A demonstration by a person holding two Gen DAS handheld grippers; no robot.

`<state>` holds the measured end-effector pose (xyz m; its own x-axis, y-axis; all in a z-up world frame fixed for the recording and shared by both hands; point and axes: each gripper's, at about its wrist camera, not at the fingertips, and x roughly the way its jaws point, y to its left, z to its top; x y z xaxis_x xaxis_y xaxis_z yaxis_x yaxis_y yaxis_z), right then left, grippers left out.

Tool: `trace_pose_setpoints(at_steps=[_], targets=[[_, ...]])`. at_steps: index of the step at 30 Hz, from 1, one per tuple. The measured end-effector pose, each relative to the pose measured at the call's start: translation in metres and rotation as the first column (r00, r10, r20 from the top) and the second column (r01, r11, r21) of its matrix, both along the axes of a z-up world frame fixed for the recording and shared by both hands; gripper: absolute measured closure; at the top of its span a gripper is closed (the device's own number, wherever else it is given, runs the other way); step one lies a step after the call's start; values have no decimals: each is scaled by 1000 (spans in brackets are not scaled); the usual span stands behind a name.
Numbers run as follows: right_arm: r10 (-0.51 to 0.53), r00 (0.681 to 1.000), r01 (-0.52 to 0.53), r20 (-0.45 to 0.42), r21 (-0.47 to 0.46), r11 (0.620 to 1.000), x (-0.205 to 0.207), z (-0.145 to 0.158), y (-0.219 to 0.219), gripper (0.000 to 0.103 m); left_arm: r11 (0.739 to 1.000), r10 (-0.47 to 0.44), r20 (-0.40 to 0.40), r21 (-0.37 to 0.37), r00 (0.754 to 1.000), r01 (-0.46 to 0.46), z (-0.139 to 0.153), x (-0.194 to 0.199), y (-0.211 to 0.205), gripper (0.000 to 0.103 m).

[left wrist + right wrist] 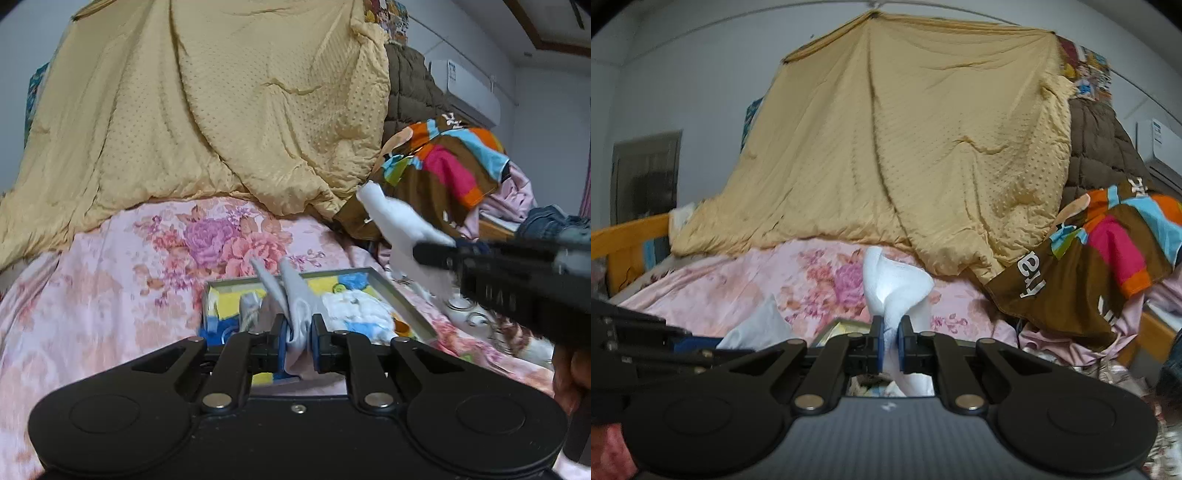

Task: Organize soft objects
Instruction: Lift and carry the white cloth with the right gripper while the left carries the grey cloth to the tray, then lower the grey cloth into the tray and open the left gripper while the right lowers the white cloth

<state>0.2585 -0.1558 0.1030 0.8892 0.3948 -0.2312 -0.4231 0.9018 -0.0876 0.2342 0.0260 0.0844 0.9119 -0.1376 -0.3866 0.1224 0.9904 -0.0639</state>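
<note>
In the left wrist view my left gripper [299, 341] is shut on a pale grey sock-like cloth [293, 295] that sticks up between the blue pads. Just beyond it, a grey-rimmed tray [391, 291] lies on the bed, holding yellow, blue and white soft items. My right gripper [424, 251] comes in from the right, shut on a white cloth [395, 218]. In the right wrist view the right gripper [891, 343] pinches that white cloth [894, 284], which stands upright. At the left edge the left gripper [683, 341] holds its grey cloth [757, 326].
A floral pink bedsheet [110, 295] covers the bed. A tan dotted quilt [221, 110] hangs behind it. A brown multicoloured cloth [447, 166], a brown quilted blanket [410, 85] and denim [546, 218] pile up at right. A wooden bed rail [628, 236] runs at left.
</note>
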Motion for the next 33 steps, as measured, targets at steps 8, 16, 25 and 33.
trace_pose_setpoints(at_steps=[8,16,25,33], targets=[[-62,994,68,-93,63,996,74,-38,-14,95,998,-20,-11,54,1000,20,-6,90,-17,89],[-129,977,144,-169,80,986,125,-69,-37,95,997,-55,-47,44,997,57,-26,163,-45,89],[-160,942,202,-295,117,973,152,-92,-59,95,998,-53,-124,24,991,57,-57,198,-60,89],[-168,919,218,-356,107,970,156,-99,-65,94,998,-52,-182,10,982,55,-72,203,-68,84]])
